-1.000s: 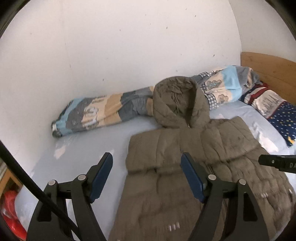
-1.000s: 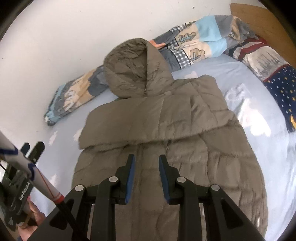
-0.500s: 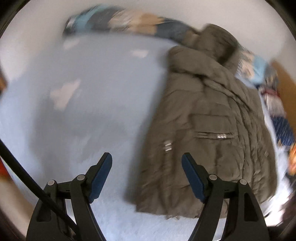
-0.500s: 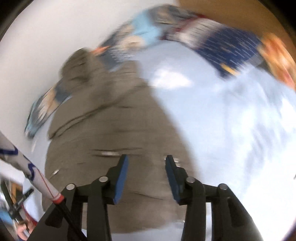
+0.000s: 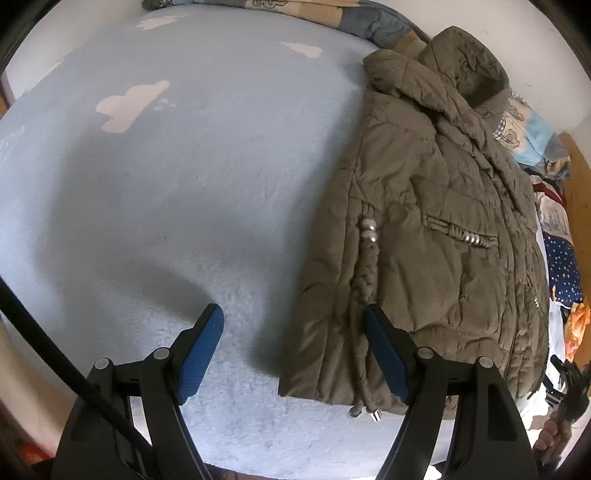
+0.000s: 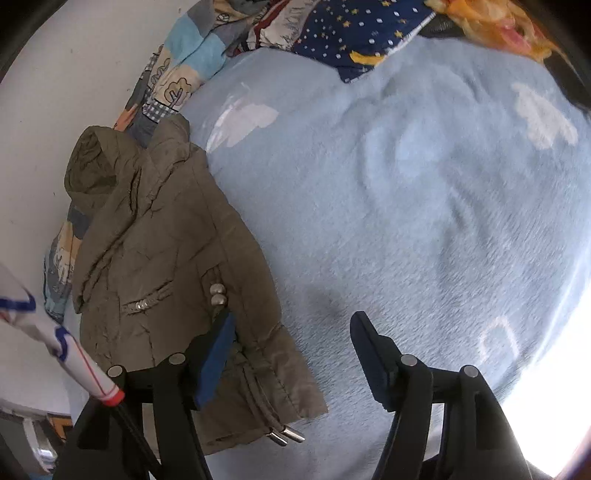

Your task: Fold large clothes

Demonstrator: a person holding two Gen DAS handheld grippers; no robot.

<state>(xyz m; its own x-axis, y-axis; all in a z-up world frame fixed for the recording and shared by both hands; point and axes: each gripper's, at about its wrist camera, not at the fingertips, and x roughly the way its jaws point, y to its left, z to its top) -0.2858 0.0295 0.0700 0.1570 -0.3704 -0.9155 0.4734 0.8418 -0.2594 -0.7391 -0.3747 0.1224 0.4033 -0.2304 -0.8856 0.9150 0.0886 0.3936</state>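
Observation:
An olive-brown hooded puffer jacket (image 5: 424, 221) lies flat on the light blue bed, hood towards the wall, sleeves folded in over its front; it also shows in the right wrist view (image 6: 166, 266). My left gripper (image 5: 291, 350) is open above the jacket's lower left corner, its right finger over the hem. My right gripper (image 6: 291, 358) is open above the jacket's lower right corner (image 6: 295, 402), its left finger over the fabric. Both grippers hold nothing. Drawstring ends (image 5: 365, 406) hang at the hem.
The bed is covered by a light blue fleece sheet with white clouds (image 5: 166, 166). A patterned quilt (image 6: 177, 74) lies rolled along the white wall. A dark blue starred pillow (image 6: 354, 33) and orange cloth (image 6: 491, 22) lie at the head end. The bed's near edge is just below the grippers.
Both grippers have swung down from above the jacket's middle to its hem corners. The right gripper has opened wide. The jacket has not moved.

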